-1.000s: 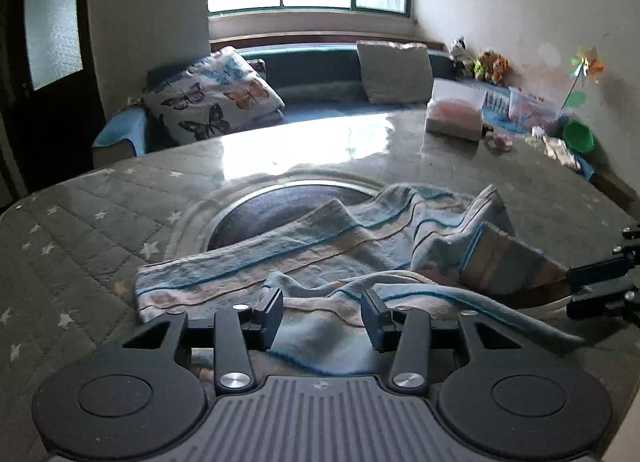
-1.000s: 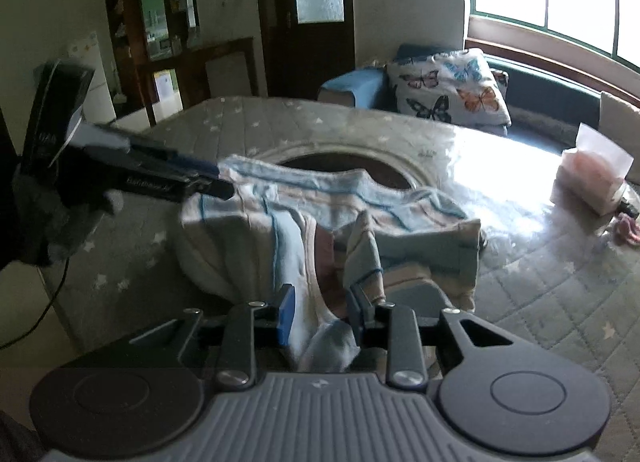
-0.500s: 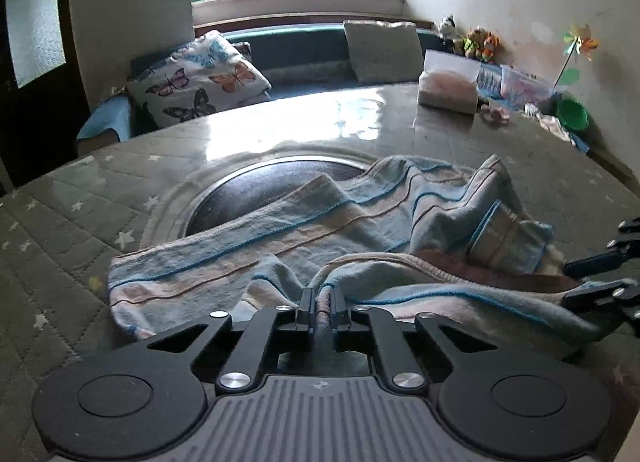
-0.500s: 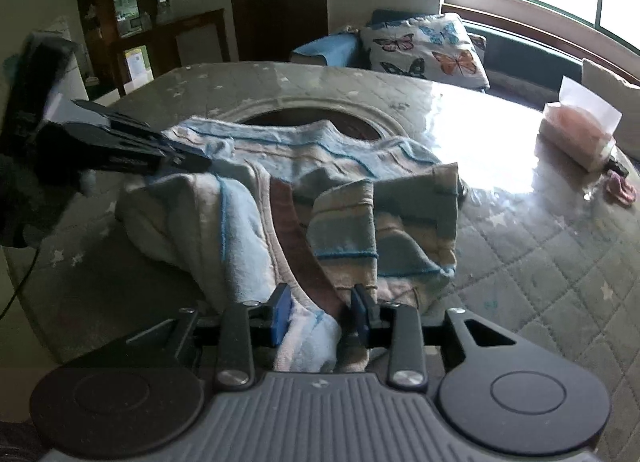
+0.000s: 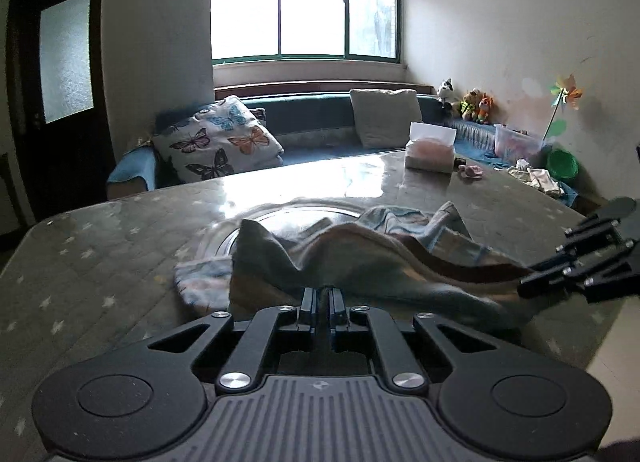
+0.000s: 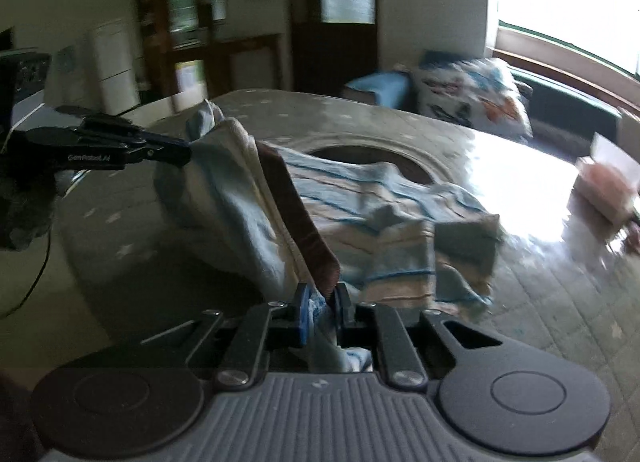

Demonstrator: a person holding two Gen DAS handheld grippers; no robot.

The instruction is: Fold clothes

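Note:
A light-blue striped garment (image 5: 360,262) with a brown band lies crumpled on the star-quilted table (image 5: 100,262), partly over its round inset. My left gripper (image 5: 322,294) is shut on the garment's near edge and holds it off the table. From the right wrist view, the left gripper (image 6: 184,150) pinches a raised corner of the garment (image 6: 360,198) at the left. The jaws of my right gripper (image 6: 322,294) are closing, with the brown-banded hem pressed between the pads. In the left wrist view the right gripper (image 5: 528,284) meets the cloth at the right.
A tissue box (image 5: 430,152) and a small pink item (image 5: 470,171) sit at the table's far side. Behind the table runs a sofa with a butterfly pillow (image 5: 216,142). The table's edge drops off close by on the right (image 5: 600,326). White cabinets (image 6: 114,62) stand beyond the left gripper.
The left gripper shut on the garment's near edge and drew it up and back. The right jaws narrowed onto the hem. The cloth between the two grippers now stands raised.

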